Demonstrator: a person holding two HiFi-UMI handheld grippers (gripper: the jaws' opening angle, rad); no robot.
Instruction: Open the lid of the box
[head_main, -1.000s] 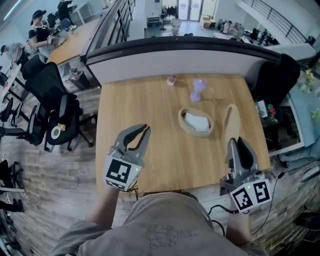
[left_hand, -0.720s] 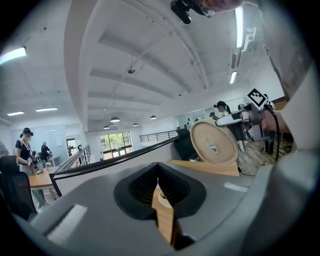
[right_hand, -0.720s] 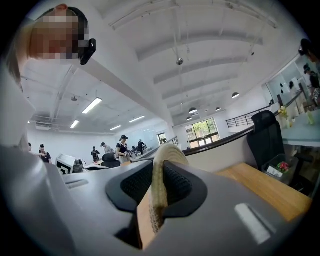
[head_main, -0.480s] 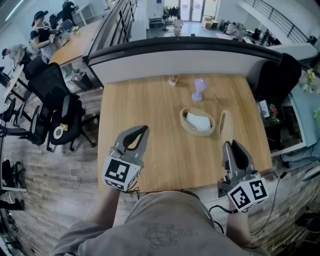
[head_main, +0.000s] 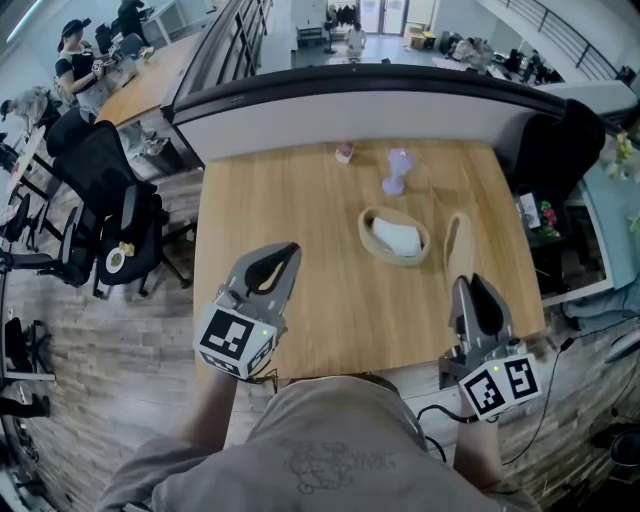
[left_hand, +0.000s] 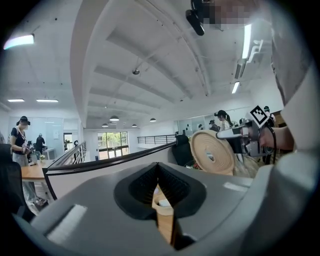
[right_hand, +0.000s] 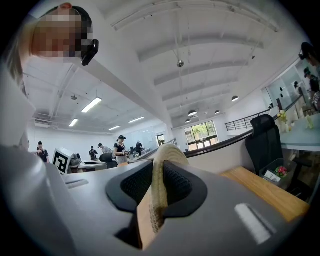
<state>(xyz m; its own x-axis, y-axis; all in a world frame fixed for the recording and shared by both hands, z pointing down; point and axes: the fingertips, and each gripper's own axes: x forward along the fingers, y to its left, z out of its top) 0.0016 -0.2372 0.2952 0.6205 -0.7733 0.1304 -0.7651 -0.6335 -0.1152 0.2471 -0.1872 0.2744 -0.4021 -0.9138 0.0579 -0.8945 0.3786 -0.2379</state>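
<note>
One box (head_main: 394, 238), one lid (head_main: 458, 240), one purple hourglass-shaped item (head_main: 397, 172), one small pink item (head_main: 344, 152), one table (head_main: 290, 210).

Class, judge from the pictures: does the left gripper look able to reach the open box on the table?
Probably yes. Only bare table lies between the left gripper and the box, and the right gripper holds the lid aside. The left jaws, shut, would need opening.

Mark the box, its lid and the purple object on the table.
box (head_main: 385, 257), head view, on its front wall.
lid (head_main: 459, 240), head view, middle of its visible side.
purple object (head_main: 397, 172), head view, its middle.
</note>
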